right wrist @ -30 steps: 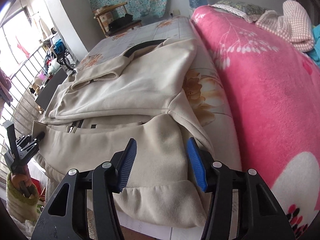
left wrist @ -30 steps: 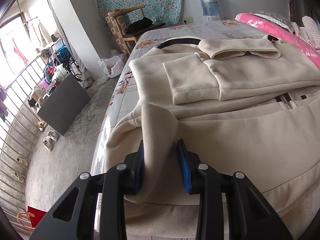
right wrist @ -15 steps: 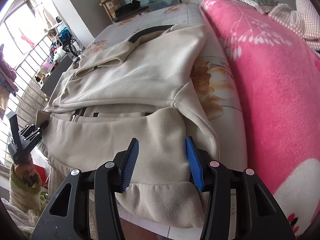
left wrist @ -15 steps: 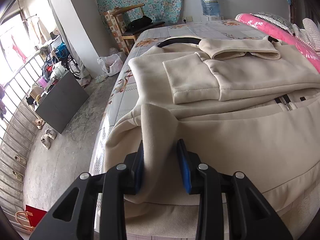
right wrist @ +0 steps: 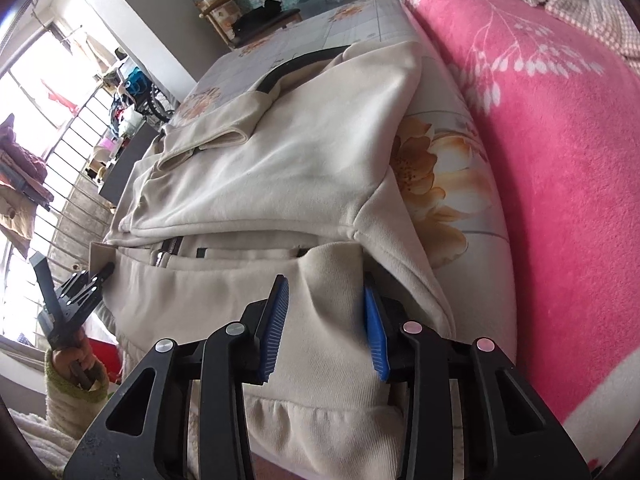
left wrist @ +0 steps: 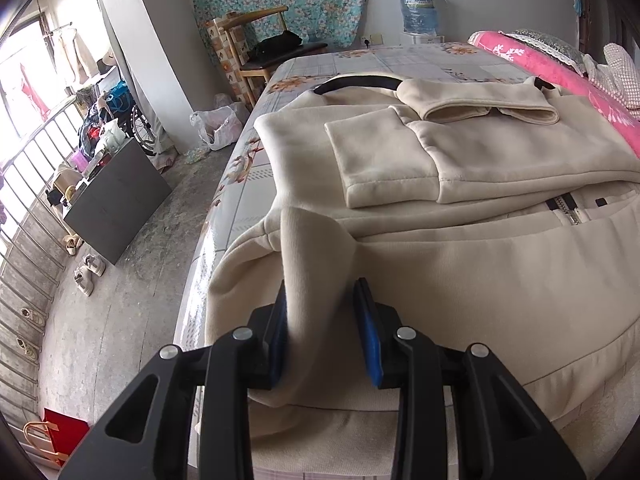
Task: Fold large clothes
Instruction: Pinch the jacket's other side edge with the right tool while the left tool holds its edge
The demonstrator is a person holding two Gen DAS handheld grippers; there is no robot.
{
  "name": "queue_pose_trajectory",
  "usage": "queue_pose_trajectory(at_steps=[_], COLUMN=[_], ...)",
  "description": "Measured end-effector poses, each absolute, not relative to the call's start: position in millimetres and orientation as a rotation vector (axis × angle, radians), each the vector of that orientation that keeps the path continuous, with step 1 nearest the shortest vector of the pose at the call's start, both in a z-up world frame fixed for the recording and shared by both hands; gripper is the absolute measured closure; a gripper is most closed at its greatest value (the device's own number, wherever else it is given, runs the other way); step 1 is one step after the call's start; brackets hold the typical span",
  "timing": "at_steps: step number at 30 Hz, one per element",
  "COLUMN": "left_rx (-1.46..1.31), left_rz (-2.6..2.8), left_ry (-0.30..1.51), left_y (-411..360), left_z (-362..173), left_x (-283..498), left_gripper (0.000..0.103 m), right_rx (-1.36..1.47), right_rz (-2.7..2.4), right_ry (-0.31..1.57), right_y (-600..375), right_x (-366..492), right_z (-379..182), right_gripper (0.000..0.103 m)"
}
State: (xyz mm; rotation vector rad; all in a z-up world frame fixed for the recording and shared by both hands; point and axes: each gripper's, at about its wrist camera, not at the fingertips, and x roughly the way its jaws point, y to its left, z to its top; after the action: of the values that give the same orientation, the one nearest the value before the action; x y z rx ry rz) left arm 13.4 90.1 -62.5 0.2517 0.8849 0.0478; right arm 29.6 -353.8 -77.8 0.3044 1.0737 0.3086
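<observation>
A cream zip-up jacket [left wrist: 480, 272] lies on the flowered bed sheet [left wrist: 400, 60], its sleeves folded across the chest and its zipper [left wrist: 568, 208] showing. My left gripper [left wrist: 322, 312] is shut on a raised fold of the jacket's near left corner. In the right wrist view the jacket [right wrist: 280, 168] fills the middle. My right gripper [right wrist: 324, 320] straddles the hem's right corner. Its jaws are closing and the cloth bunches up between the blue pads. At the left edge of that view a hand [right wrist: 74, 360] holds the left gripper [right wrist: 100, 274].
A thick pink blanket [right wrist: 540, 160] runs along the bed's right side. Left of the bed, on the concrete floor, are a dark cabinet [left wrist: 116, 200], shoes [left wrist: 86, 274], a plastic bag [left wrist: 218, 128] and a red bag [left wrist: 60, 436]. A wooden chair [left wrist: 260, 52] and a water bottle [left wrist: 418, 10] stand at the far end.
The right gripper's jaws have narrowed, and the hem fabric between them has risen into a ridge. That gripper has also tipped further down. The left gripper and its pinched fold look unchanged.
</observation>
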Motion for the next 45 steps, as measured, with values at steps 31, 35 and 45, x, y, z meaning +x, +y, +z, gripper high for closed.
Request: queue_pose_trajectory(at_steps=[31, 35, 45], left_rx=[0.281, 0.29, 0.327], left_rz=[0.057, 0.059, 0.081], left_ry=[0.889, 0.89, 0.896], left_y=[87, 87, 82], left_z=[-64, -64, -65], left_x=[15, 16, 16], left_gripper=[0.073, 0.073, 0.073], right_rx=[-0.157, -0.162, -0.441], right_rz=[0.339, 0.341, 0.189], right_ry=[1.066, 1.058, 0.986], right_y=[-315, -311, -277], right_x=[22, 28, -1], right_z=[-74, -78, -76], right_gripper=[0.08, 0.079, 0.095])
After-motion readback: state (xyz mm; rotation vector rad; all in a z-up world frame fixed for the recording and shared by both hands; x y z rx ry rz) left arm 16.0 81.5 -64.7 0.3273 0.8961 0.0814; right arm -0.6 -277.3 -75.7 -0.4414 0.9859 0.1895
